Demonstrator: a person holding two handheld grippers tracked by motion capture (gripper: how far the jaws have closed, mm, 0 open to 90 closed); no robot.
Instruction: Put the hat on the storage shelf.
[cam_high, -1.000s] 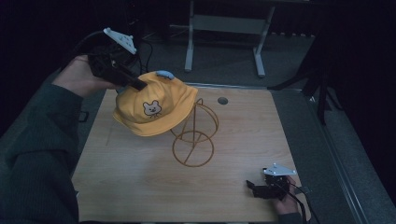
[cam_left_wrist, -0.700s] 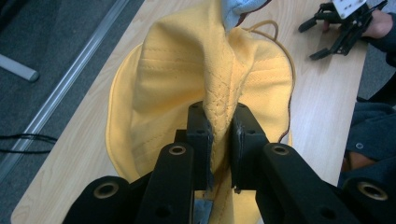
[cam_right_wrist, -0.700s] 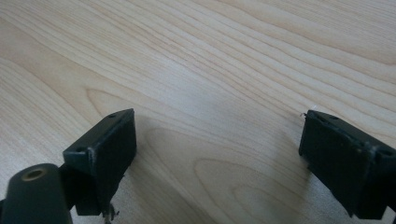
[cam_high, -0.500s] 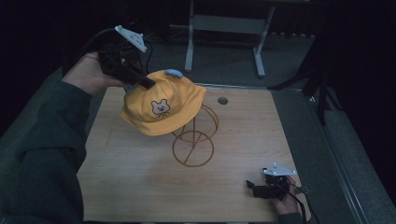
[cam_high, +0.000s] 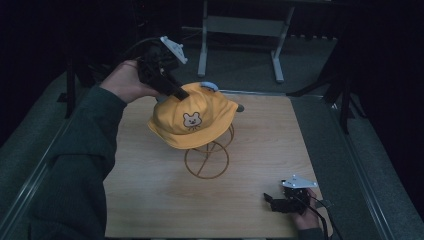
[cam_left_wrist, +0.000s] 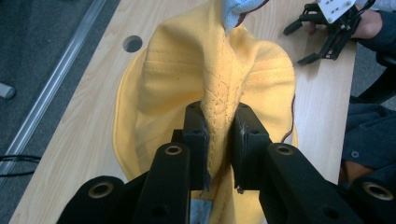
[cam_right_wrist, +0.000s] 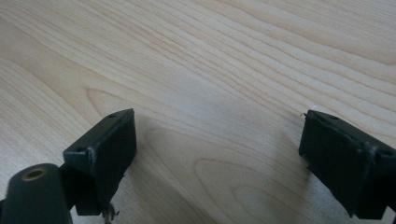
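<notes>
A: Where is the yellow cap (cam_high: 192, 120), and what supports it?

B: At the frame's centre in the high view, draped over the top of the wire stand (cam_high: 207, 155), its bear patch facing the lower edge. The stand's ring base sits on the wooden table (cam_high: 150, 200).

A: How does the left gripper (cam_high: 172, 90) hold it?

B: From the upper left, by a pinched fold of the crown. In the left gripper view the fold (cam_left_wrist: 219, 126) still lies between the pads, yet the jaws have just been opening, and a gap shows on either side; the hold appears to be coming off, probably because the stand now carries the cap.

A: And the right gripper (cam_high: 277, 201)?

B: Lower right, resting low on the table, jaws spread wide with bare wood between them, apparently idle.
</notes>
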